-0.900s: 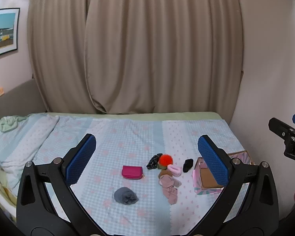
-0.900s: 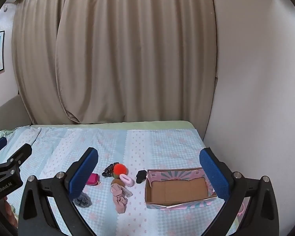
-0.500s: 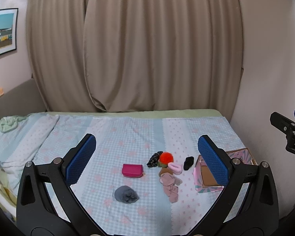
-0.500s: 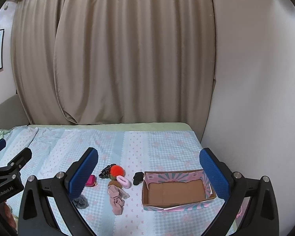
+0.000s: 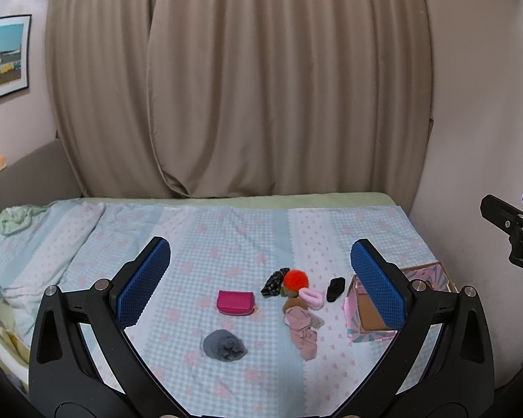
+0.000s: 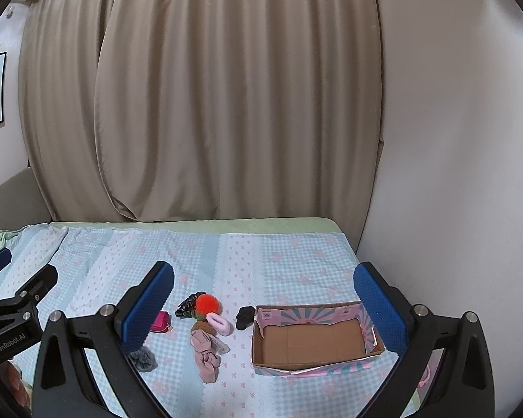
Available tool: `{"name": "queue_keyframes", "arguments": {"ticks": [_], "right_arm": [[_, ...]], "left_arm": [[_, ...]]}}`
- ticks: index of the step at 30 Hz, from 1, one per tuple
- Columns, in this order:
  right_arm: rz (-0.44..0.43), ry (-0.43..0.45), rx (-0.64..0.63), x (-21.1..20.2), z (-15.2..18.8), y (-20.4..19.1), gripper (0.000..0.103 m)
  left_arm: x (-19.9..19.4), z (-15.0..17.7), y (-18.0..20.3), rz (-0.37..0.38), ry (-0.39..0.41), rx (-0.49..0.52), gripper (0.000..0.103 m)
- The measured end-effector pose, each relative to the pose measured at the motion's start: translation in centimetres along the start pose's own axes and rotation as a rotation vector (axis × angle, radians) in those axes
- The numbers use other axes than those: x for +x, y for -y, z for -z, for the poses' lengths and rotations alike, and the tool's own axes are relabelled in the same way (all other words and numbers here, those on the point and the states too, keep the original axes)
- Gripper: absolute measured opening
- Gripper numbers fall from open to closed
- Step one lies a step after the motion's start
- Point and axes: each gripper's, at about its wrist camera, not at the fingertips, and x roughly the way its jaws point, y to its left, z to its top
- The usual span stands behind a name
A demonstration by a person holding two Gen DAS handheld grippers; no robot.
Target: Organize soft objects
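Observation:
Soft items lie on the bed: a magenta pouch (image 5: 235,302), a grey sock ball (image 5: 224,345), an orange pom-pom (image 5: 295,278), a dark scrunchie (image 5: 274,280), a pink fuzzy piece (image 5: 311,298), a dusty-pink cloth (image 5: 302,331) and a black item (image 5: 335,289). An open, empty cardboard box (image 6: 313,341) stands to their right. My left gripper (image 5: 261,282) is open and empty, held above and short of the items. My right gripper (image 6: 263,301) is open and empty, held above the box's near side.
The bed (image 5: 226,237) has a blue checked sheet and a crumpled blanket (image 5: 24,233) at the left. Beige curtains (image 5: 261,87) hang behind it. A wall (image 6: 453,174) runs along the bed's right side. A framed picture (image 5: 3,55) hangs at the left.
Both grippers have drawn back and risen slightly, so the items and box look a little smaller and higher in view. Nothing on the bed has moved.

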Motion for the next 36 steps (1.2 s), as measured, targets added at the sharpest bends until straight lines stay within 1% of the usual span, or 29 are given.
{"name": "queue_keyframes", "arguments": {"ticks": [11, 36], "right_arm": [[0.003, 0.004, -0.008, 0.2, -0.3, -0.6, 0.103], [0.002, 0.0, -0.008, 0.3, -0.6, -1.0, 0.103]], "left_arm": [[0.4, -0.2, -0.4, 0.017, -0.007, -0.02, 0.102], [1.0, -0.3, -0.5, 0.032, -0.018, -0.027, 0.102]]}}
